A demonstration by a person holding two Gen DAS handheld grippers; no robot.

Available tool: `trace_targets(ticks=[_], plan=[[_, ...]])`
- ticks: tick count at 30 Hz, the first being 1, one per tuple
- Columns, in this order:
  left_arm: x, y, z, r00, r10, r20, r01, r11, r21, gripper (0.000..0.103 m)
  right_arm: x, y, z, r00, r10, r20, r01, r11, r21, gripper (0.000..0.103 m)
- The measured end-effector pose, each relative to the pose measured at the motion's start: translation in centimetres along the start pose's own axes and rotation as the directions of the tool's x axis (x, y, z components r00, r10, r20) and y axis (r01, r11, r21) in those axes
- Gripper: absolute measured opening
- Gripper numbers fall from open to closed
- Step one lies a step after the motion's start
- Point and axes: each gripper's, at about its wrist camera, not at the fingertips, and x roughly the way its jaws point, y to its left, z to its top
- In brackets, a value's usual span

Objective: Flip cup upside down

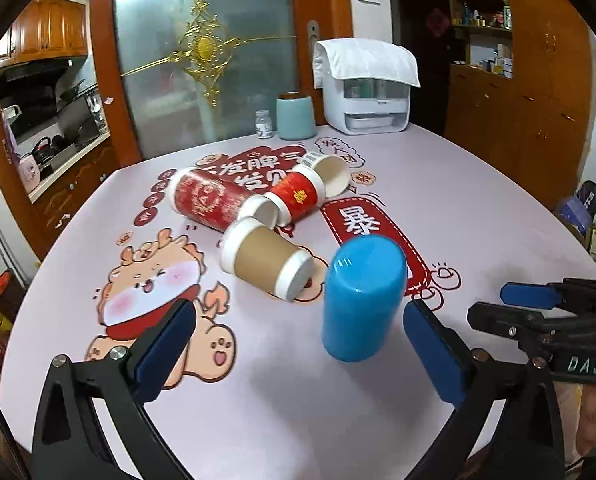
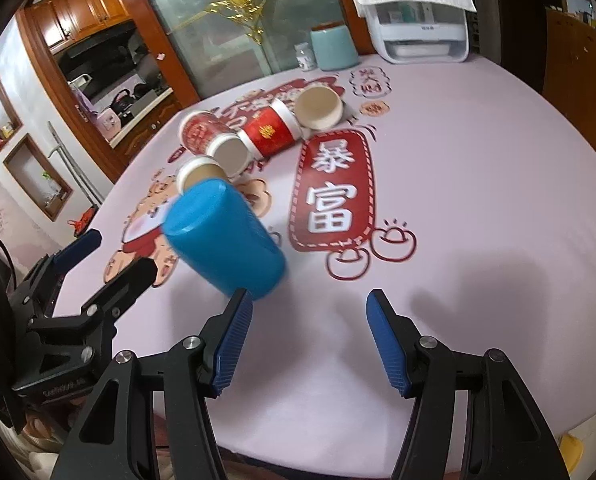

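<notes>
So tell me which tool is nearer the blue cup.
Left. The blue cup stands closed end up between the open fingers of the left tool, nearer its right finger. The right tool, also open, sits to the cup's right, its left finger close beside it.

Mid-frame on the cartoon-printed tablecloth (image 1: 258, 420), four paper cups (image 1: 267, 261) lie tumbled together. Toward the top, a pale teal canister (image 1: 296, 117), small jar (image 1: 264, 124) and towel-draped white appliance (image 1: 368, 96).

Brown paper cup (image 2: 196, 173) half hidden behind blue cup (image 2: 226, 240).
</notes>
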Motion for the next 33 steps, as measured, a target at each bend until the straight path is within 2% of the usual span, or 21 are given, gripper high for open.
trace_targets(ticks=[5,9,13,15,22,29,33], plan=[[-1.8,1.2,2.3,0.998,0.024,-0.058,-0.028,0.997,-0.074,0.103,-2.4,2.1,1.0,0.999,0.025,0.027,-0.024,0.999,-0.033,0.061],[-3.4,1.7,3.9,0.995,0.037,-0.092,-0.049,0.991,-0.128,0.103,-5.5,4.1,2.4,0.996,0.012,0.086,-0.006,0.998,-0.069,0.068],[-5.4,2.1,4.8,0.995,0.072,-0.075,-0.083,0.985,-0.152,0.103,-8.6,6.0,3.7,0.987,-0.033,0.16,0.052,0.992,-0.117,0.077],[-5.8,2.2,5.3,0.995,0.066,-0.075,-0.077,0.984,-0.159,0.103,-10.0,6.7,4.4,0.98,-0.041,0.197,0.068,0.989,-0.134,0.081],[-7.8,2.7,6.8,0.993,0.113,-0.023,-0.116,0.977,-0.178,0.103,-13.5,7.9,6.5,0.969,-0.029,0.244,0.063,0.989,-0.133,0.083],[-8.3,2.7,7.6,0.991,0.137,-0.007,-0.136,0.974,-0.181,0.103,-14.4,8.6,7.1,0.97,0.002,0.242,0.032,0.99,-0.139,0.083],[-8.1,2.4,7.7,0.988,0.152,-0.013,-0.152,0.972,-0.181,0.103,-14.6,8.8,7.2,0.965,-0.014,0.262,0.051,0.99,-0.135,0.084]])
